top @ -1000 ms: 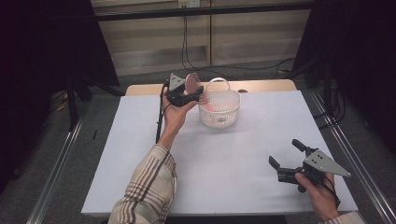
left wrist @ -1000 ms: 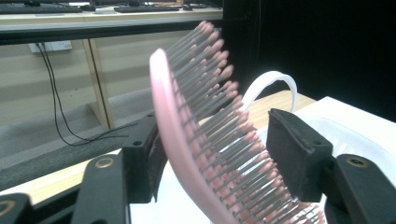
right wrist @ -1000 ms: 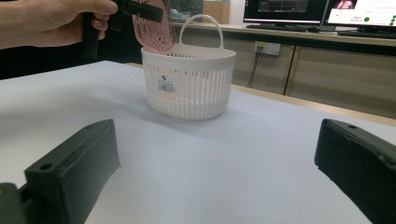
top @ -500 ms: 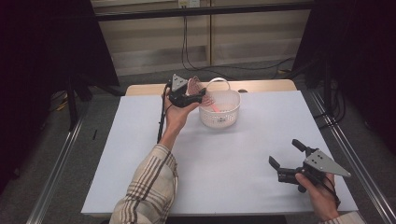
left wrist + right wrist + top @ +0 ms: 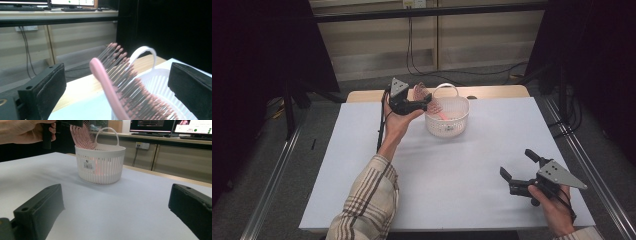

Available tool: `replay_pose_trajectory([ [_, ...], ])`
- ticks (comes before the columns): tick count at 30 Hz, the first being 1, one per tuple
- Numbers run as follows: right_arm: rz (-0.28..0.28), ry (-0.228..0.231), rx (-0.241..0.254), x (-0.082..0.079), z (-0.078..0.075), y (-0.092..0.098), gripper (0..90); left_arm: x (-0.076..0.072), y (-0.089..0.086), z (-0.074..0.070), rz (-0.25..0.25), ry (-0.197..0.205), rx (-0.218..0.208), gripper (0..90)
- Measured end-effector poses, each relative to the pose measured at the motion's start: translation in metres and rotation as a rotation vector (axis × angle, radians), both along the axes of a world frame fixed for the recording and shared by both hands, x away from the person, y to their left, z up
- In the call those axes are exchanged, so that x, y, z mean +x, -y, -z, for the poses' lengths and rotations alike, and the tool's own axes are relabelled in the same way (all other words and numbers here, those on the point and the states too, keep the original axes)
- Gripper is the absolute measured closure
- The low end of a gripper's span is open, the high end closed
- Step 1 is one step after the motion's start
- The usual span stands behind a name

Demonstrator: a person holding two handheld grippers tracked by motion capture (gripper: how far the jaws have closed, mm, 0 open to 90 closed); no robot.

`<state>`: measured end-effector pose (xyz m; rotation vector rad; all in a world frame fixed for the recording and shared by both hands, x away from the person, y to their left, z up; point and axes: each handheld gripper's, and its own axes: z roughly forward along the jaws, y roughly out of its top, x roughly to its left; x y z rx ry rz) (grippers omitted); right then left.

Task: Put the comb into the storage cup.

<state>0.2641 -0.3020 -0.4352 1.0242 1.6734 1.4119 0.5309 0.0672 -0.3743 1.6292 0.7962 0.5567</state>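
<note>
A pink hairbrush (image 5: 422, 93) leans in a white slotted basket (image 5: 460, 122) at the back of the table, its bristled head (image 5: 130, 87) sticking up over the rim. My left gripper (image 5: 428, 100) hovers at the basket's left rim. Its jaws have just been opening and now stand wide on either side of the brush without touching it. Seen from the right gripper view, the brush (image 5: 81, 133) rests against the basket (image 5: 100, 165) wall. Near the front right edge my right gripper (image 5: 516, 163) sits low over the table, open, with nothing between its jaws.
The white tabletop (image 5: 462, 165) stretches bare between the basket and the right gripper. The basket's hoop handle (image 5: 446, 87) stands upright. A wooden strip (image 5: 497, 91) borders the table's far edge, with cables and dark stands behind.
The left gripper's jaws have spread apart and let go of the hairbrush, which now leans in the basket. Neither hand has shifted.
</note>
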Motion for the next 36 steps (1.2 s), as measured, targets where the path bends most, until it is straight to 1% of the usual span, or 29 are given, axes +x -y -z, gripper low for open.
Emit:
replay_pose_trajectory([
  [5,0.002,0.002,0.000,0.000,0.000,-0.001,0.0,-0.005,-0.002,-0.006,0.022,0.025,-0.006,1.8],
  [7,0.003,0.003,0.001,0.000,0.000,0.000,0.0,-0.006,-0.005,-0.008,0.018,0.031,-0.003,1.8],
  [9,0.003,0.003,-0.003,0.000,0.000,0.000,0.0,-0.006,-0.007,-0.009,0.013,0.031,-0.012,1.9],
  [10,0.003,0.003,-0.007,-0.001,0.000,0.000,0.0,-0.007,-0.008,-0.009,0.005,0.034,-0.004,1.8],
  [12,0.004,0.005,-0.006,-0.001,0.000,-0.001,0.0,-0.008,-0.010,-0.009,0.020,0.041,0.001,1.8],
  [13,0.004,0.005,-0.008,-0.001,0.000,-0.001,0.0,-0.008,-0.011,-0.010,0.011,0.048,0.011,2.1],
  [14,0.004,0.004,-0.009,-0.001,0.001,-0.001,0.0,-0.009,-0.011,-0.010,0.002,0.050,0.012,1.8],
  [16,0.005,0.003,-0.010,-0.001,0.001,0.000,0.0,-0.010,-0.014,-0.010,0.010,0.045,0.002,1.6],
  [18,0.009,0.006,-0.007,-0.002,0.001,0.000,0.0,-0.011,-0.016,-0.009,-0.001,0.046,0.010,1.7],
  [19,0.010,0.004,-0.006,-0.002,0.001,0.001,0.0,-0.012,-0.016,-0.009,0.005,0.044,0.014,1.8],
  [21,0.008,0.002,-0.004,-0.002,0.002,0.001,0.4,-0.015,-0.020,-0.010,0.008,0.054,0.013,2.1],
  [24,0.008,-0.001,-0.002,-0.001,0.003,0.002,0.7,-0.015,-0.022,-0.010,0.005,0.055,0.015,1.9],
  [27,0.015,-0.002,-0.005,-0.001,0.004,0.004,0.8,-0.017,-0.023,-0.010,0.001,0.057,0.009,1.9],
  [28,0.018,-0.001,-0.007,-0.001,0.004,0.004,0.8,-0.019,-0.024,-0.011,0.001,0.065,0.012,2.0],
  [30,0.036,0.004,-0.003,0.000,0.004,0.005,0.2,-0.021,-0.025,-0.012,-0.004,0.064,-0.007,2.0],
  [31,0.042,0.002,0.002,0.000,0.004,0.005,0.3,-0.022,-0.026,-0.013,0.002,0.069,-0.007,2.0],
  [32,0.044,0.002,0.001,0.000,0.004,0.005,0.4,-0.023,-0.026,-0.014,0.004,0.074,0.004,2.1],
  [33,0.046,0.003,-0.002,0.000,0.004,0.005,0.3,-0.024,-0.027,-0.015,-0.005,0.081,0.004,2.2],
  [35,0.047,0.003,-0.003,0.001,0.004,0.005,0.5,-0.027,-0.028,-0.018,-0.005,0.086,-0.008,2.2],
  [36,0.044,0.005,-0.005,0.000,0.004,0.005,0.4,-0.029,-0.029,-0.018,0.002,0.091,-0.006,2.2],
])
